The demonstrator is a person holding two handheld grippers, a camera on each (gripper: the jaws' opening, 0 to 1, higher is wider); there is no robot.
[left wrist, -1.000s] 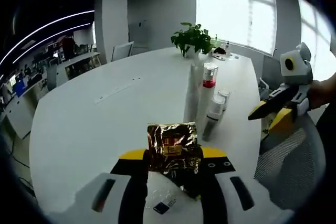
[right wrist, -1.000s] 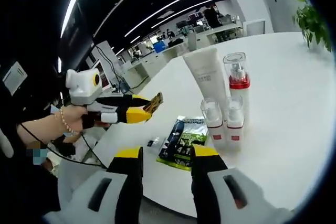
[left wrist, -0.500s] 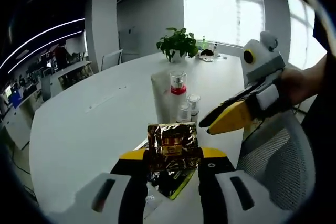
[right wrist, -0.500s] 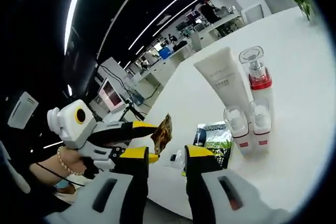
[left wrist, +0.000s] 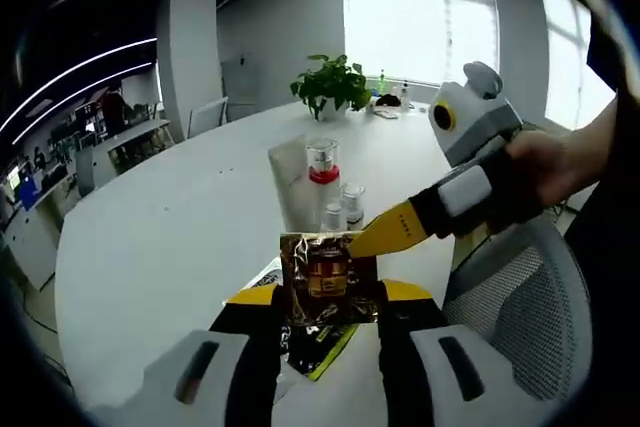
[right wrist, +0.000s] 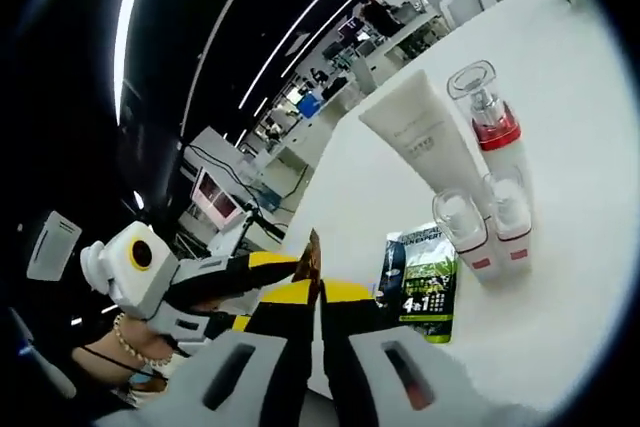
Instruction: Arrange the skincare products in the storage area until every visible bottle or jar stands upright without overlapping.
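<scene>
A big open office is seen behind a wide white table (left wrist: 150, 247), with bright windows and a potted plant (left wrist: 328, 84) parked at the far end. The skincare stuff is grouped near the table's edge: a white tube (right wrist: 420, 137) stood on its cap and leaning a bit, a tall pump bottle (right wrist: 490, 142) with a red collar and clear cap just beside it, and two small bottles (right wrist: 485, 232) with clear caps lined up in front, all upright and close together. A green and black sachet (right wrist: 425, 272) is laid flat on the table just beside those small bottles. A crinkly gold foil sachet (left wrist: 328, 277) is held off the table, pinched between the jaws of the left claw (left wrist: 328, 297). In the right gripper view the same foil is seen edge-on, and the right claw (right wrist: 318, 297) is closed down around its edge too, jaws nearly together, so it looks gripped from both sides. In the left gripper view the right claw's yellow tip is seen touching the foil's top corner, held by a person's hand (left wrist: 545, 172).
</scene>
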